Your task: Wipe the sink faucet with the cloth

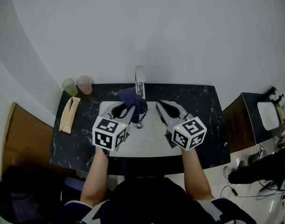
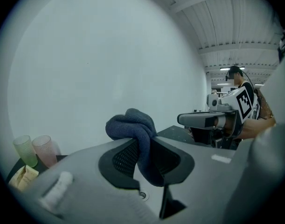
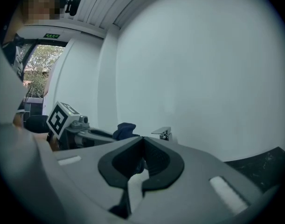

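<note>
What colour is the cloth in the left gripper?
Dark navy blue cloth, clearest in the left gripper view.

The cloth [image 2: 133,125] is soft, nubbly fabric. The faucet [image 1: 140,78] is shiny metal. The counter [image 1: 203,106] looks like polished black stone with white veins, and the sink [image 1: 142,143] is smooth and glossy. The left tool [image 2: 143,146] is matt grey plastic with ribbed black pads.

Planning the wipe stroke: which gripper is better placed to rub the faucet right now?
Left. The left gripper is clamped on the dark blue cloth, bunched close beside the faucet. The right gripper is shut and empty.
</note>
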